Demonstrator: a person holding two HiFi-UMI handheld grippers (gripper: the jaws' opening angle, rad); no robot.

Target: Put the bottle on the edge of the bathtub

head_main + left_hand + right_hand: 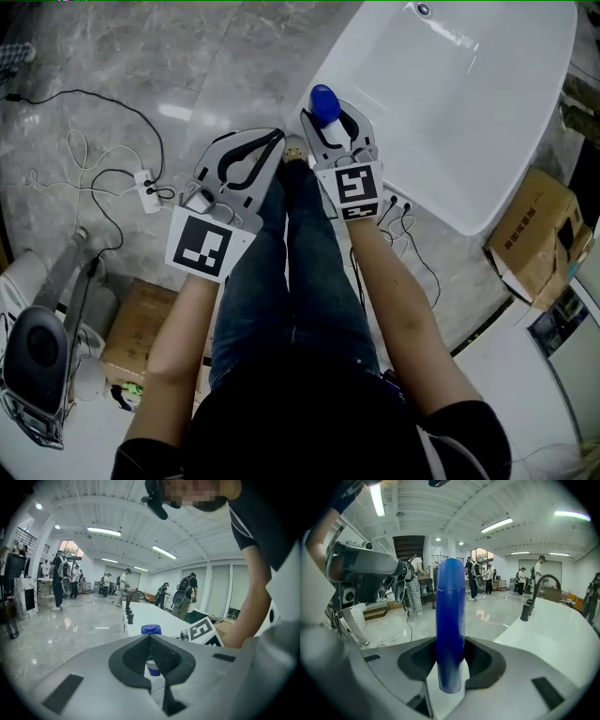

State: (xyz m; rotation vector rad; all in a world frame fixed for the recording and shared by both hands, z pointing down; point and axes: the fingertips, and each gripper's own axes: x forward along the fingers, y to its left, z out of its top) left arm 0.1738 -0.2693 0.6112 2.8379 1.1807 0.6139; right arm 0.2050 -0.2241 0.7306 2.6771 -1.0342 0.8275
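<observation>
Grey marble flooring strewn with cables runs up to a white bathtub (469, 112), and a cardboard box (534, 234) sits on the far side of the tub from the person. The blue bottle (324, 102) is right at the tub's near rim, held upright in the right gripper (328, 124), whose padded jaws are clamped on the lower part of its body. From these views I cannot tell whether its base already touches the rim. The left gripper (277, 141) hangs just off the tub, beside the right one, its jaws pressed together with nothing between them.

The bottle looks like a slim, smooth, rigid plastic cylinder with a rounded cap. It is probably light, somewhat slick under the pads, and stiff enough not to buckle. Being tall and narrow, it would likely tip easily on a curved, glossy rim. A low hold on the body, as here, seems the sensible place, since it keeps the base steady for setting down flat.
</observation>
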